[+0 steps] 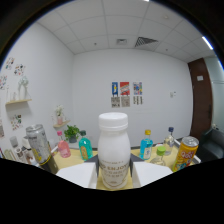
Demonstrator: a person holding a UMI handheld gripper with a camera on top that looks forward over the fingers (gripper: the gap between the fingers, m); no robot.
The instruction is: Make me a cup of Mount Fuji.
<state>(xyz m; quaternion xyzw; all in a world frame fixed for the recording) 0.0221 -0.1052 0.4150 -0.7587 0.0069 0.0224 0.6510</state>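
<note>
The white bottle fills the lower centre of the frame, upright, its broad white cap at the middle of the picture and its label partly hidden low down. The tongs sit at either side of its lower body, a pale finger left of it and another to the right, both seeming to press against the label band, so I'd say they are clamped on the white bottle. It appears lifted, though its base is out of sight, so I can't swear it is off the worktop.

Behind it, a row of drinks stands along the yellowish worktop: a grey can at lower left, a pink bottle and a teal bottle beside it, a small green plant behind those, a blue bottle with a yellow cap right of centre, and a yellow-orange can at lower right.

I see no cup anywhere in frame. To do this step well, I'd keep the white bottle plumb and the grip low and even, carry it clear of the neighbouring bottles, and only tip once a cup is squarely in front. The cap looks to be on, so that must come off before pouring.
</note>
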